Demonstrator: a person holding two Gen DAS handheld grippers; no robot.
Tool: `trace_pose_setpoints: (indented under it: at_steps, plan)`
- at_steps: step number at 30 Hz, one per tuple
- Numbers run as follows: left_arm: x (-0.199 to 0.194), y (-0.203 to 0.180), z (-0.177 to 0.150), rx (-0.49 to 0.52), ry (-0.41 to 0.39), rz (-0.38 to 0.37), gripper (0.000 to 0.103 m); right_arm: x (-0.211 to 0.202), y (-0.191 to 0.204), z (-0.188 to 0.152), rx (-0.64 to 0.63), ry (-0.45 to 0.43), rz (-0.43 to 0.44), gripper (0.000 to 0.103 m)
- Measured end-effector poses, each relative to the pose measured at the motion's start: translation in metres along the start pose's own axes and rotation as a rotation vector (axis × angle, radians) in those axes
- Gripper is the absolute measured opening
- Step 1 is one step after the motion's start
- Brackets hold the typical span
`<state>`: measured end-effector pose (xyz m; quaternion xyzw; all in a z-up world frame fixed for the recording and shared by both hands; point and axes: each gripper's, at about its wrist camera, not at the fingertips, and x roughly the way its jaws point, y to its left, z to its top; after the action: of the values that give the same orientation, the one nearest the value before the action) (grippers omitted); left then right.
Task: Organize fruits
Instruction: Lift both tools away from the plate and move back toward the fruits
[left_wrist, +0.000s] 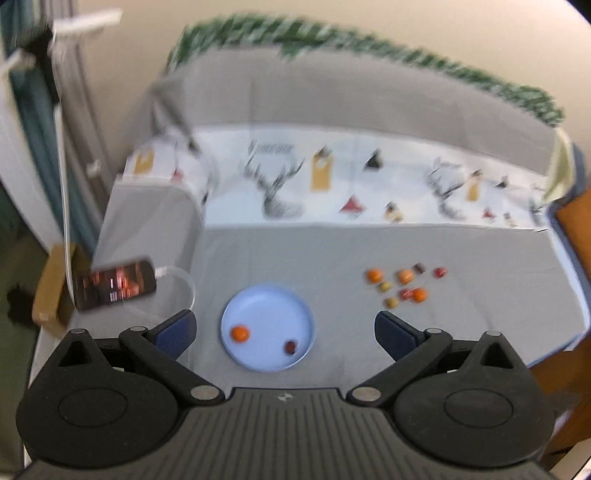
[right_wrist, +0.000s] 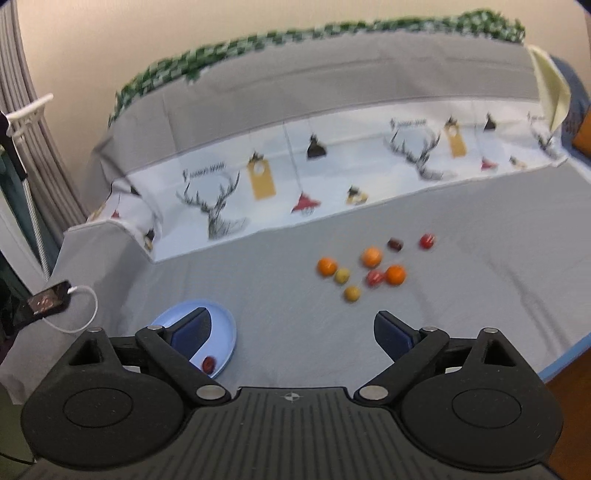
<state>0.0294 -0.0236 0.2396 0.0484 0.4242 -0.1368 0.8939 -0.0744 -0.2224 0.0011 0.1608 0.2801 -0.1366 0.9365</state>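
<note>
A light blue plate (left_wrist: 266, 306) lies on the grey sofa seat and holds an orange fruit (left_wrist: 240, 333) and a small dark red fruit (left_wrist: 290, 347). High above it my left gripper (left_wrist: 284, 326) stands open and empty. To the plate's right lies a cluster of several small fruits (left_wrist: 404, 286), orange, yellow and red. In the right wrist view the plate (right_wrist: 225, 325) sits at lower left, partly behind a finger, with the dark red fruit (right_wrist: 209, 363) showing. The fruit cluster (right_wrist: 371, 267) lies ahead of my right gripper (right_wrist: 291, 328), which is open and empty.
A phone (left_wrist: 114, 288) with a white cable rests on the left armrest. A deer-patterned cloth (left_wrist: 332, 184) covers the sofa's back cushions, with green foliage along the top. A wooden edge (left_wrist: 576, 229) shows at the right.
</note>
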Motion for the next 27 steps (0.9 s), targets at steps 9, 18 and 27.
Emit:
trace_pose_setpoints:
  at_steps: [9,18,27]
  plan:
    - [-0.121,-0.073,0.003,0.055,-0.250,-0.225,0.103,-0.010,-0.044,-0.002,0.073,-0.024,-0.104,0.096]
    - [-0.120,-0.085,0.004,0.037,-0.262,-0.245,0.103,-0.012,-0.065,-0.013,0.123,-0.006,-0.109,0.096]
    - [-0.103,-0.101,0.016,0.064,-0.226,-0.243,0.103,-0.002,-0.073,-0.014,0.143,-0.003,-0.115,0.096]
